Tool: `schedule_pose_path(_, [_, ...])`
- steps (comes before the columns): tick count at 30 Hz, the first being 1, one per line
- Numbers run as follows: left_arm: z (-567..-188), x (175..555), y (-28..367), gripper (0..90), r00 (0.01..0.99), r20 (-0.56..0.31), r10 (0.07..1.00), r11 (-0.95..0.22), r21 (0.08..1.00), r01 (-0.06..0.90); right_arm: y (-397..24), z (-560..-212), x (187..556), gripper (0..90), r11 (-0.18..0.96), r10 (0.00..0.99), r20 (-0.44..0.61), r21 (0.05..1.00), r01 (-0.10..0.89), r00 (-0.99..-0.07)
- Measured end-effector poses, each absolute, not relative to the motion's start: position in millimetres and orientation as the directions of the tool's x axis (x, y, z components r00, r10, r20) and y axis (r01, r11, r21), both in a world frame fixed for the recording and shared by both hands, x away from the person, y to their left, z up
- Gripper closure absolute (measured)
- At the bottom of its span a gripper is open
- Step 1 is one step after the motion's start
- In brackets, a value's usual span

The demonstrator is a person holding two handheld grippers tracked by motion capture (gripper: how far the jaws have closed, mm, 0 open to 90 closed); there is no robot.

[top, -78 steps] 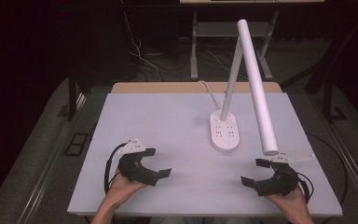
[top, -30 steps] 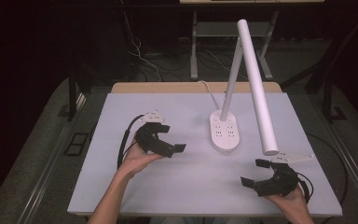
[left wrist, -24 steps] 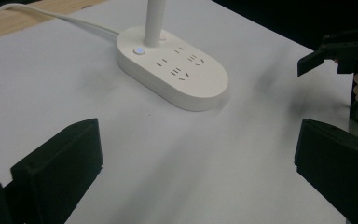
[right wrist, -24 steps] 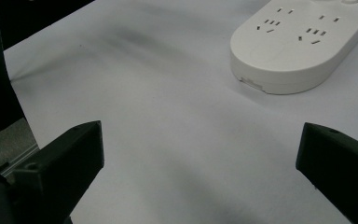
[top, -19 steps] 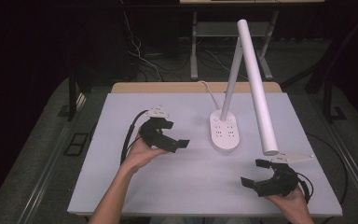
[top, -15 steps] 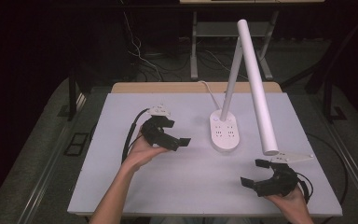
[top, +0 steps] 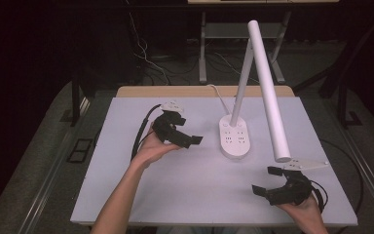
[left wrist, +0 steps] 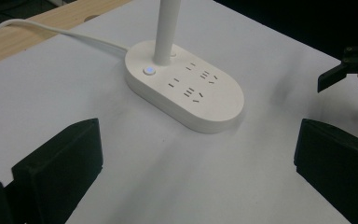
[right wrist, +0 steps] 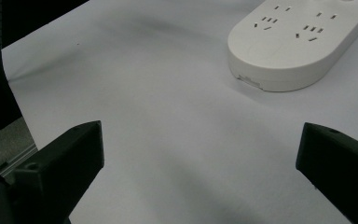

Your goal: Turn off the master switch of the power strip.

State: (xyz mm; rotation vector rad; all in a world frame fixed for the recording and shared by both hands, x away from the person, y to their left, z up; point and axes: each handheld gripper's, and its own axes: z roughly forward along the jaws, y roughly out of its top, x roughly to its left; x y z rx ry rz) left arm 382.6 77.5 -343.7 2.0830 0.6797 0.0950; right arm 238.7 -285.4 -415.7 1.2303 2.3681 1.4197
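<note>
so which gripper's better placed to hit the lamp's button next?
Left, probably. The left gripper sits open just beside the lamp base, and its own view looks at the round button by the stem. The right gripper is open too, but rests near the table's front edge, farther from the base.

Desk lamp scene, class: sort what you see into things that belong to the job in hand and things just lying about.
Belongs to the job:
- lamp base with sockets
- round button on it
- left gripper, open, nearest the base

Just about:
- right gripper, open, resting near the table's front
- lamp cord
- table
</note>
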Motion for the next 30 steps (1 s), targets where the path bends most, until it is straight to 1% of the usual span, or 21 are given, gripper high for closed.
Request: schedule_pose_path(30, [-332.0, 428.6, 44.9, 1.2, 0.850, -0.164, 0.500, -0.467, 0.776, 0.425, -288.0, -415.6, 238.5, 0.3, 0.225, 0.696, 0.284, 0.786, 0.575, -0.660])
